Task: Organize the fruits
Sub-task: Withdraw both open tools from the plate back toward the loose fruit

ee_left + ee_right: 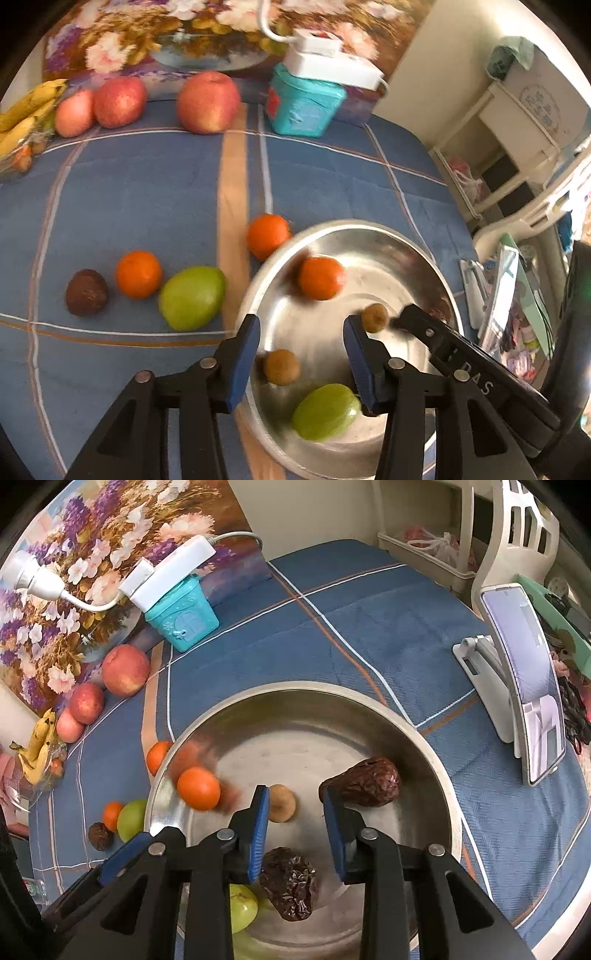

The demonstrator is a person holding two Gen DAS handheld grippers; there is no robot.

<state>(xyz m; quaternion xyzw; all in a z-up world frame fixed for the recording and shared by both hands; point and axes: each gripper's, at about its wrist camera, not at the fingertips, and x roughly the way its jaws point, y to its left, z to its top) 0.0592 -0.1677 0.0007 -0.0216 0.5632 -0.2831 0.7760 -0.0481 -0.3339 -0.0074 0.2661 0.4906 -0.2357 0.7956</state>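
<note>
A steel bowl [436, 266] [417, 738] sits on the blue cloth. It holds an orange [320, 277] [198, 788], blurred as if rolling, a green fruit [327, 411] [242, 906], small brown fruits [282, 366] [374, 317] [282, 802] and two wrinkled dark dates [364, 782] [291, 882]. My left gripper [301, 354] is open and empty above the bowl's near rim. My right gripper [297, 830] is open and empty over the bowl. On the cloth lie two oranges [138, 274] [267, 235], a green fruit [192, 297] and a dark date [87, 292].
Three apples [208, 101] [120, 101] [74, 112] and bananas [26, 110] lie at the back left. A teal box [303, 101] with a white power strip [332, 62] stands at the back. A phone on a stand [524, 686] is at the right edge.
</note>
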